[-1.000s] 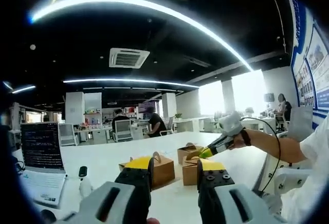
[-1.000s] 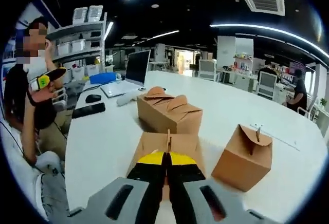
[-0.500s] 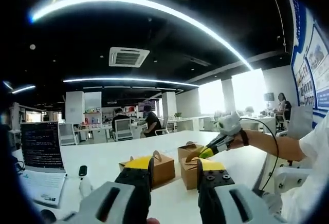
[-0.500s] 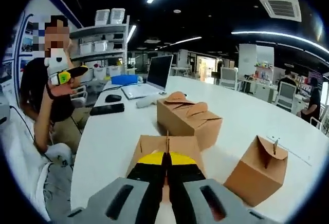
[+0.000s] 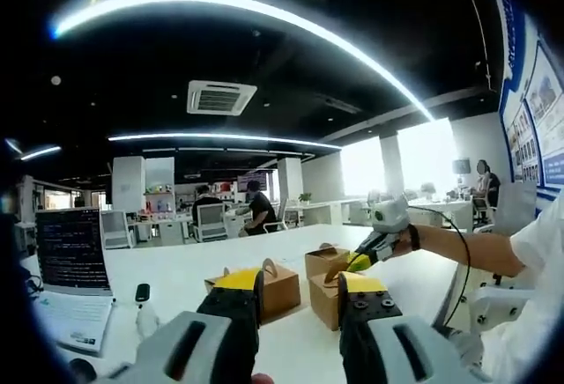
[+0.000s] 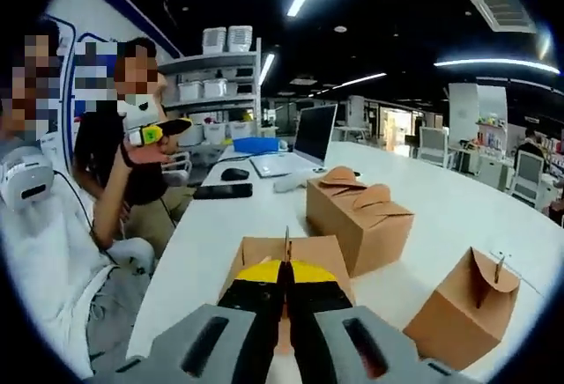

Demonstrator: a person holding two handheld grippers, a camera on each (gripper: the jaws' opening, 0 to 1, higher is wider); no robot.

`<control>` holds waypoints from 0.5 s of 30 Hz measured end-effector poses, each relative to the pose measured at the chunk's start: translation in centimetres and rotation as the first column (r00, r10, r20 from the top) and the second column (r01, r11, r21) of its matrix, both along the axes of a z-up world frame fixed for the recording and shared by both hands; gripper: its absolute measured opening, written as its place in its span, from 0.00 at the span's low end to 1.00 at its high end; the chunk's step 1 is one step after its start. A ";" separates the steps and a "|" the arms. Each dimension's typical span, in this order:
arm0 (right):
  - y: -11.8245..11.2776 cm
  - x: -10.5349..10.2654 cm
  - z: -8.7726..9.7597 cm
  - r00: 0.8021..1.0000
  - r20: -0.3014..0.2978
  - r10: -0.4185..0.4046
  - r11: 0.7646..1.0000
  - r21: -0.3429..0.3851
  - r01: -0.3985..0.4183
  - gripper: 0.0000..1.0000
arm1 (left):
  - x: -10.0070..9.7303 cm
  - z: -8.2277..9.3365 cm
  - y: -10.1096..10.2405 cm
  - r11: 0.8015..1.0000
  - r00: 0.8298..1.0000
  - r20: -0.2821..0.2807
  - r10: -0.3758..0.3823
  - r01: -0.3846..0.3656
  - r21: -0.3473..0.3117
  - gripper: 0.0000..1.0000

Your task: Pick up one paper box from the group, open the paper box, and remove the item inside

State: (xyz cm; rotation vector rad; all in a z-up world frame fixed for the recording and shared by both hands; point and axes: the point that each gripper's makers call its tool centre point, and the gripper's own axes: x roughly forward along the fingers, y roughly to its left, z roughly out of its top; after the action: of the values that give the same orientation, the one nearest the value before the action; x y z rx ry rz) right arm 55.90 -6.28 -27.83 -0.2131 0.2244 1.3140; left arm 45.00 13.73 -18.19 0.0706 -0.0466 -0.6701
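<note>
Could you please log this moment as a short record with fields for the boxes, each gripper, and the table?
boxes: three brown paper boxes on the white table, all closed
near box: its top tab is pinched by the right gripper, jaws shut
middle box: standing free, beyond the near box
far-right box: standing free, apart from the others
left gripper: jaws open, holding nothing, raised short of the boxes
also on table: laptop, mouse, phone

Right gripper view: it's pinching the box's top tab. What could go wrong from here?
The right gripper grips only the thin upright tab of the near paper box; a pull may tear it or drag the whole box. The left gripper is open and off the table, bracing nothing.
</note>
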 end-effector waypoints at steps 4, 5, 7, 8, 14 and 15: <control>0.3 -0.5 0.0 0.999 -0.014 0.032 0.999 0.016 -0.032 0.03 | 0.0 -0.1 0.0 1.000 1.000 -0.001 0.000 0.000 0.006 0.35; 0.4 -0.8 0.0 0.999 -0.017 0.046 0.999 0.018 -0.045 0.03 | 0.0 0.0 0.0 1.000 1.000 0.000 0.000 0.000 0.003 0.35; 0.5 -1.1 -0.1 0.998 -0.021 0.061 0.998 0.024 -0.060 0.03 | 0.0 0.0 -0.1 1.000 1.000 -0.001 -0.004 0.004 0.004 0.35; 0.6 -1.2 -0.1 0.998 -0.022 0.065 0.998 0.025 -0.065 0.03 | 0.0 -0.1 -0.2 1.000 1.000 -0.002 -0.007 0.007 0.006 0.35; 0.6 -1.3 -0.2 0.995 -0.011 0.101 0.995 0.020 -0.100 0.03 | -1.1 0.1 -1.1 0.997 0.997 -0.001 -0.076 0.076 -0.001 0.36; 0.6 -1.1 -0.2 0.995 -0.005 0.097 0.995 0.019 -0.097 0.03 | -1.1 0.1 -1.2 0.997 0.997 -0.001 -0.081 0.081 0.002 0.36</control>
State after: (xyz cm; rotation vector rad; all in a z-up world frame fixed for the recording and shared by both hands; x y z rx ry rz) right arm 54.81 -5.67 -28.02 -0.2066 0.2085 1.4130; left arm 43.85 12.51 -18.13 0.0704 -0.0486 -0.7514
